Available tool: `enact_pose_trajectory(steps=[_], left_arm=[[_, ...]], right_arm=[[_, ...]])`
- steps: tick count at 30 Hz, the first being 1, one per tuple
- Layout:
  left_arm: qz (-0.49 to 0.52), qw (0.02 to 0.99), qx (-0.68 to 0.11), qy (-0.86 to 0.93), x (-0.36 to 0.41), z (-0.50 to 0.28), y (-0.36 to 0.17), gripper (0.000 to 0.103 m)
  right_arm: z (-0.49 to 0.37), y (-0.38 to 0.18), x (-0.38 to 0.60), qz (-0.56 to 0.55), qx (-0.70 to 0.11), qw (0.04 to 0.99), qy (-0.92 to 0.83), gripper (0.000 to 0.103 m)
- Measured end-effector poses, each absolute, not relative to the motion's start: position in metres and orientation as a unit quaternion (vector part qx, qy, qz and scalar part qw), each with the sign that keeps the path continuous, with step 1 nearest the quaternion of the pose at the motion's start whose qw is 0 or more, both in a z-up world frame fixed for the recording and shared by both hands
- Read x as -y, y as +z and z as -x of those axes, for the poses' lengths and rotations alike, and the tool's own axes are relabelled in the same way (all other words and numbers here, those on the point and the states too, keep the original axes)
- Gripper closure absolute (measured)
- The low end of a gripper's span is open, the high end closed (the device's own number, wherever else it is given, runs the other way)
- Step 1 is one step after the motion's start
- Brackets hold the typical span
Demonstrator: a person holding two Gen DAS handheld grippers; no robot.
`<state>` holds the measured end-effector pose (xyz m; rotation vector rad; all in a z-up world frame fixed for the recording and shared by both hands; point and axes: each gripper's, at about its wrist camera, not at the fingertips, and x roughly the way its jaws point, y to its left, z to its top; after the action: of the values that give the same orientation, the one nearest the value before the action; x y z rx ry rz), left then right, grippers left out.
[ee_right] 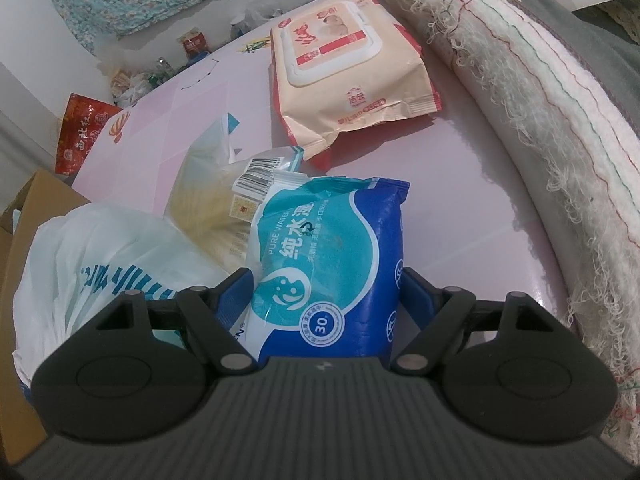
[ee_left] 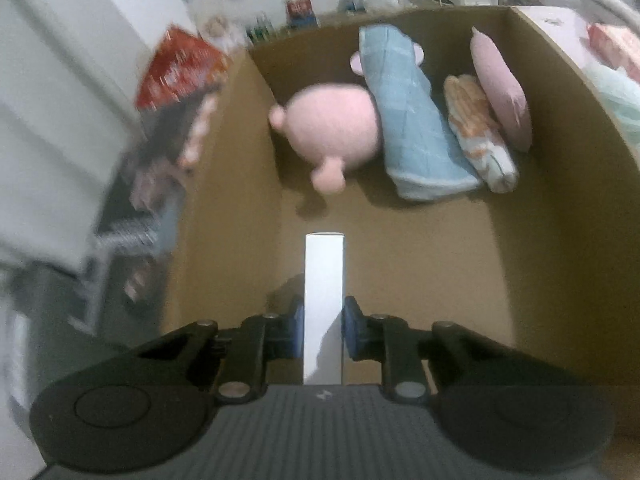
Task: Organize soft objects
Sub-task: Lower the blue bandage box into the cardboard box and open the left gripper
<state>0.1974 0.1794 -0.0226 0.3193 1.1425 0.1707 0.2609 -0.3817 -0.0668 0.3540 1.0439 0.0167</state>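
Note:
In the left wrist view my left gripper (ee_left: 323, 330) is shut on a slim white box (ee_left: 324, 280) and holds it over the open cardboard box (ee_left: 540, 208). Inside that box lie a pink plush toy (ee_left: 332, 124), a folded blue cloth (ee_left: 416, 120), an orange-patterned cloth roll (ee_left: 480, 136) and a pink cushion (ee_left: 502, 92). In the right wrist view my right gripper (ee_right: 324, 300) is shut on a blue wet wipes pack (ee_right: 332, 264) above the pink table (ee_right: 460, 184).
A peach baby wipes pack (ee_right: 348, 68), a clear packet with a barcode (ee_right: 224, 188) and a white plastic bag (ee_right: 100, 264) lie on the table. A frayed white blanket (ee_right: 540, 92) runs along the right. A cardboard flap (ee_right: 36, 196) shows at left. A red bag (ee_left: 176, 64) stands left of the box.

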Motion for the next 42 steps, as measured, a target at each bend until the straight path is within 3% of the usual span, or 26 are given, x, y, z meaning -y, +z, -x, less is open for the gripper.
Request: enact_pose_trajectory(steps=[4,6,10,17,20,24,26,27,30,42], left_arm=[[-0.259,0.822,-0.495,0.109,-0.155,-0.210,-0.031,0.082],[-0.270,0.821,-0.495,0.092,-0.148,-0.212,-0.039,0.076],[-0.196,0.832,-0.519,0.027,-0.147,-0.209,-0.041,0.042],[-0.143,0.827,-0.544,0.017,-0.164,-0.204,-0.037,0.040],[-0.140,0.807,-0.574,0.004,-0.162,-0.202,-0.047,0.030],[-0.149,0.793,-0.590,0.025,-0.163,-0.203,-0.065,0.034],[-0.137,0.789,-0.598,0.032,-0.166,-0.208,-0.070,0.045],[-0.128,0.788,-0.601,0.037,-0.168,-0.211,-0.071,0.056],[-0.132,0.791,-0.596,0.046,-0.170,-0.217,-0.070,0.066],[-0.136,0.805,-0.575,0.059,-0.177,-0.238,-0.075,0.077]], right_arm=[[-0.260,-0.067,0.382,-0.169,-0.495,0.852,0.010,0.024],[-0.259,-0.067,0.382,-0.170,-0.495,0.852,0.011,0.024],[-0.259,-0.066,0.382,-0.170,-0.495,0.852,0.013,0.024],[-0.257,-0.067,0.384,-0.173,-0.492,0.853,0.017,0.023],[-0.256,-0.067,0.385,-0.174,-0.490,0.854,0.019,0.023],[-0.257,-0.067,0.385,-0.174,-0.491,0.854,0.020,0.023],[-0.256,-0.067,0.385,-0.176,-0.491,0.853,0.021,0.023],[-0.256,-0.067,0.385,-0.176,-0.491,0.853,0.022,0.023],[-0.256,-0.067,0.385,-0.176,-0.490,0.854,0.024,0.023],[-0.254,-0.067,0.386,-0.181,-0.483,0.856,0.024,0.024]])
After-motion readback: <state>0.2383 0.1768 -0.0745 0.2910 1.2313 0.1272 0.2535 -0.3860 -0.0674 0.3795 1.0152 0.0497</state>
